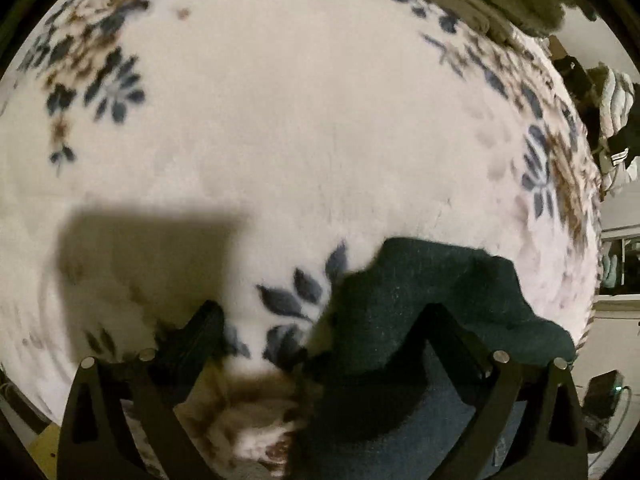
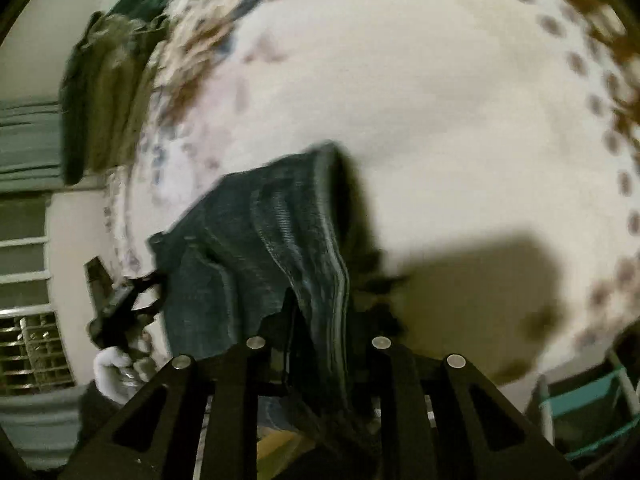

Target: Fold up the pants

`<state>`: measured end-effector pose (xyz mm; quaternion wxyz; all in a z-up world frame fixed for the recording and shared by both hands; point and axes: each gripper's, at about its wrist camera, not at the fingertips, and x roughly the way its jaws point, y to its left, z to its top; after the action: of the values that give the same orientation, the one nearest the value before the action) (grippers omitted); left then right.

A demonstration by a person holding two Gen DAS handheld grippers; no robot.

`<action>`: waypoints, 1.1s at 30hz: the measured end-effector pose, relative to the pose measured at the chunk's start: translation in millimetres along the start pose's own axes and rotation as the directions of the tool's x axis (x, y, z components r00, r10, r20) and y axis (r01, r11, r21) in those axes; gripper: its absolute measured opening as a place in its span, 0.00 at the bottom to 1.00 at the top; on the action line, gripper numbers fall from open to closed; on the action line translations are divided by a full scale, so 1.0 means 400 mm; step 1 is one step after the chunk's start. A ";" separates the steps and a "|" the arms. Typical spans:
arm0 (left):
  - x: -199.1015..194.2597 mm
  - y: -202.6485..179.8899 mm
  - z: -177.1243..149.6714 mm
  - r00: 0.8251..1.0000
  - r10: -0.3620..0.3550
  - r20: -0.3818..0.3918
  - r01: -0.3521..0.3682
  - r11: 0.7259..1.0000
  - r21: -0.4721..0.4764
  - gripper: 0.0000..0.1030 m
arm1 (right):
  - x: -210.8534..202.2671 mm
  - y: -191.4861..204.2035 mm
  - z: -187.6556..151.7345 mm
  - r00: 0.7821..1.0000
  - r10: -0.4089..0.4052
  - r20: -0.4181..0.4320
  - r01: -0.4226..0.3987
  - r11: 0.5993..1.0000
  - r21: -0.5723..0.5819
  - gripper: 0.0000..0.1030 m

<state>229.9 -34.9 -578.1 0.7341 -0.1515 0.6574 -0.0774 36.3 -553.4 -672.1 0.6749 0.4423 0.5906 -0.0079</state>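
The right gripper [image 2: 320, 320] pinches the dark pants [image 2: 260, 240] above the floral blanket [image 2: 460, 100]; the left gripper [image 1: 320, 328], fingers spread wide, has cloth lying against its right finger, ungripped.

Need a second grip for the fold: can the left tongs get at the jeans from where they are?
Probably yes. The left tongs stand wide open with the jeans already lying between the fingers, nothing covering the cloth on the blanket.
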 end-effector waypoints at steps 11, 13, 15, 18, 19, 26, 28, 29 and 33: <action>-0.099 0.009 -0.166 0.996 -0.083 0.041 0.082 0.996 0.025 1.00 | -0.104 -0.024 -0.116 0.981 0.170 0.090 -0.176 0.982 0.071 0.81; -0.066 -0.009 -0.190 0.994 -0.104 0.015 0.103 0.994 0.024 1.00 | -0.078 -0.016 -0.152 0.981 0.180 0.069 -0.186 0.980 0.078 0.85; -0.043 -0.009 -0.214 0.990 -0.140 -0.002 0.140 0.990 0.007 1.00 | -0.030 -0.001 -0.176 0.975 0.220 0.036 -0.222 0.971 0.085 0.85; -0.023 -0.019 -0.235 0.986 -0.168 0.000 0.168 0.986 0.010 1.00 | 0.058 0.003 -0.187 0.974 0.226 0.023 -0.228 0.967 0.119 0.87; -0.018 -0.027 -0.236 0.987 -0.161 0.010 0.160 0.987 0.024 1.00 | 0.080 -0.001 -0.186 0.975 0.220 0.023 -0.221 0.967 0.129 0.87; -0.007 -0.047 -0.220 0.983 -0.183 0.035 0.181 0.982 0.043 1.00 | 0.134 0.034 -0.179 0.946 0.308 0.105 -0.321 0.934 0.154 0.92; -0.009 -0.040 -0.221 0.982 -0.183 0.037 0.181 0.982 0.045 1.00 | 0.151 0.046 -0.172 0.946 0.305 0.108 -0.319 0.936 0.148 0.92; -0.011 -0.043 -0.220 0.982 -0.183 0.044 0.181 0.983 0.043 1.00 | 0.148 0.045 -0.171 0.947 0.303 0.108 -0.316 0.937 0.147 0.92; -0.015 -0.040 -0.227 0.981 -0.184 0.068 0.181 0.983 0.042 0.90 | 0.153 0.082 -0.174 0.970 0.219 0.105 -0.231 0.965 0.121 0.73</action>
<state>140.6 -59.0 -575.3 0.7495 -0.2009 0.6126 -0.1505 17.4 -460.0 -695.9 0.6667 0.5496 0.5033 0.0097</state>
